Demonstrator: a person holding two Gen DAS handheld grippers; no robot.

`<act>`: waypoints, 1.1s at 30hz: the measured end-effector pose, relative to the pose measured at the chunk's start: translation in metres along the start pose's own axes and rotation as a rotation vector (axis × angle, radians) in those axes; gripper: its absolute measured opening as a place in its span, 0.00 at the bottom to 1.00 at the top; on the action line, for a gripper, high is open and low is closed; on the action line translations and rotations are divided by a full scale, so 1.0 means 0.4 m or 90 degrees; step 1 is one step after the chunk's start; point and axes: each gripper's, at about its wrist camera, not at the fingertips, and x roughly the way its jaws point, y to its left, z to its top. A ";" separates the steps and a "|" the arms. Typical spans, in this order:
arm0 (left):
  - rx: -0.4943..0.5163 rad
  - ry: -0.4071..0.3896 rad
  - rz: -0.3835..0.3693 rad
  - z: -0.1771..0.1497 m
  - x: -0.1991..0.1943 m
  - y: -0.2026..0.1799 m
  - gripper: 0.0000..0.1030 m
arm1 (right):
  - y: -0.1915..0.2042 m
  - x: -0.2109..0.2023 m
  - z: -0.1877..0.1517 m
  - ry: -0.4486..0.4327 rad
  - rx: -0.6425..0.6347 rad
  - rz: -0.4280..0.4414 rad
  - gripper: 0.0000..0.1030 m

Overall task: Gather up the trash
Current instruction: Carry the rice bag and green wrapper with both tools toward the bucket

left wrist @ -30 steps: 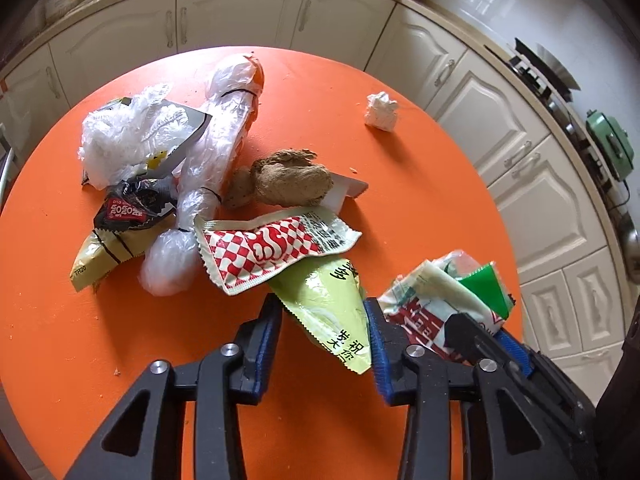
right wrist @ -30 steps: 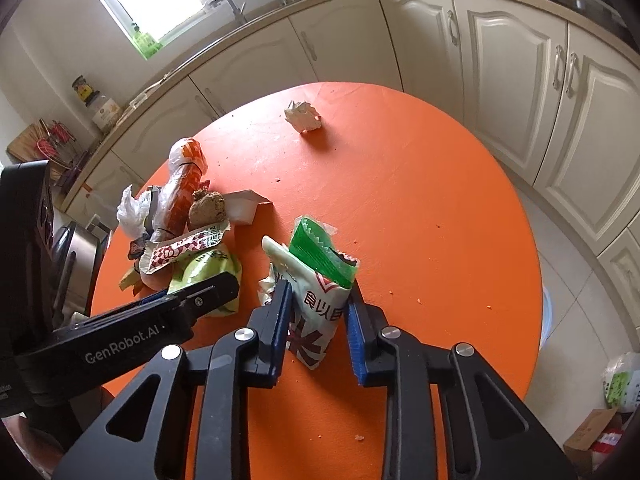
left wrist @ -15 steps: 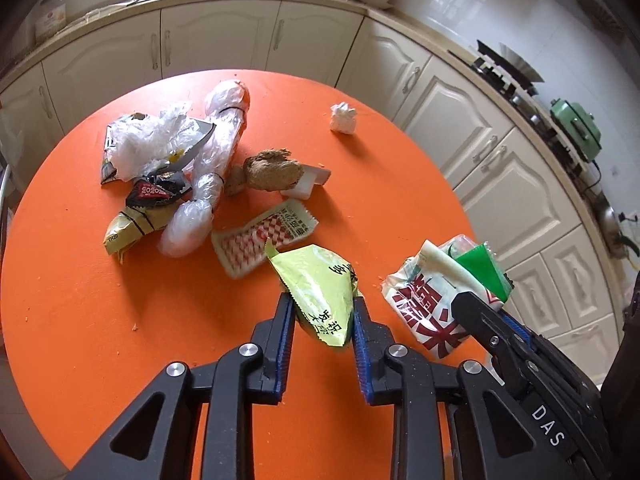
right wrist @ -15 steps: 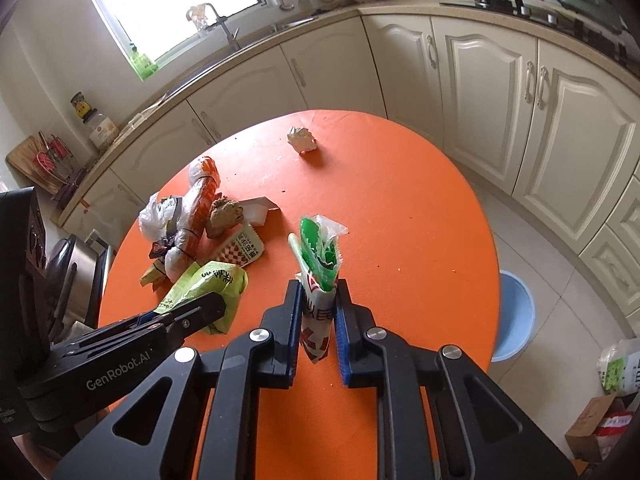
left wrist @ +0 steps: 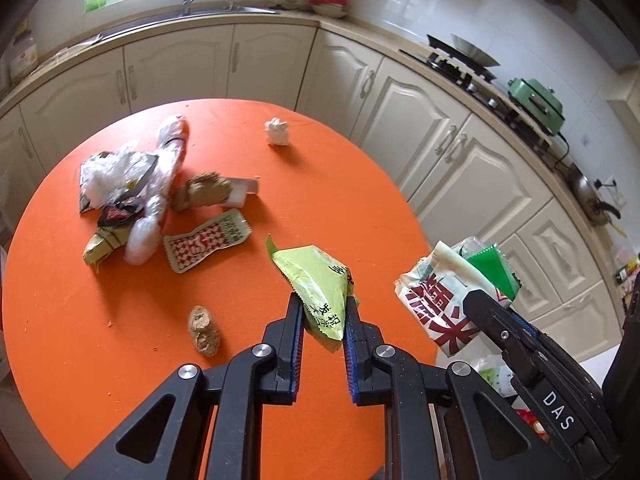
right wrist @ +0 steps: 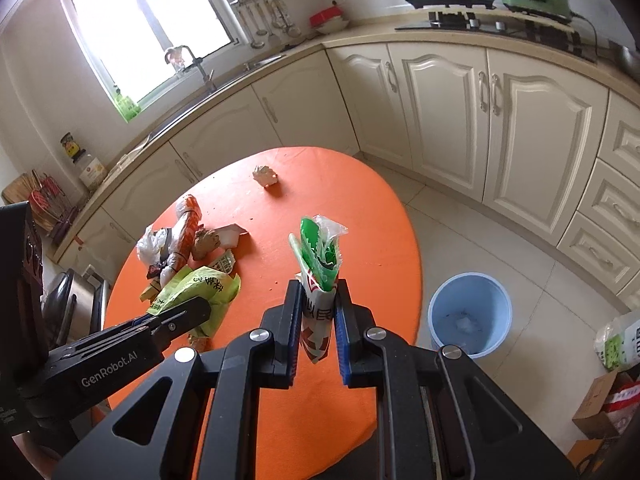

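Cream cabinets (right wrist: 500, 128), bright window (right wrist: 148, 32), seemingly pale tiled floor (right wrist: 500, 248).

On the table (left wrist: 60, 320): heap of wrappers (left wrist: 132, 196) at the far left, paper ball (left wrist: 277, 132) behind, well apart.
Above the table: left gripper (left wrist: 322, 308) with a packet (left wrist: 316, 280).
On the floor: bin (right wrist: 470, 314), right of the table.

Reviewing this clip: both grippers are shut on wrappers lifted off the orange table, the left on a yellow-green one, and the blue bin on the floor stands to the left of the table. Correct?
Not quite. In the right wrist view the blue bin stands on the floor to the right of the orange table, not the left. The rest holds: the left gripper is shut on the yellow-green wrapper, and the right gripper is shut on the red-and-white wrapper, both lifted.
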 end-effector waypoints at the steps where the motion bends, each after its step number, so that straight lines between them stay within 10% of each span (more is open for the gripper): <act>1: 0.008 0.000 -0.001 0.000 0.001 -0.016 0.13 | -0.014 -0.007 0.000 -0.004 0.007 -0.001 0.14; 33: 0.248 0.120 -0.004 0.108 0.444 -0.617 0.13 | -0.582 -0.080 0.033 -0.046 0.243 -0.096 0.14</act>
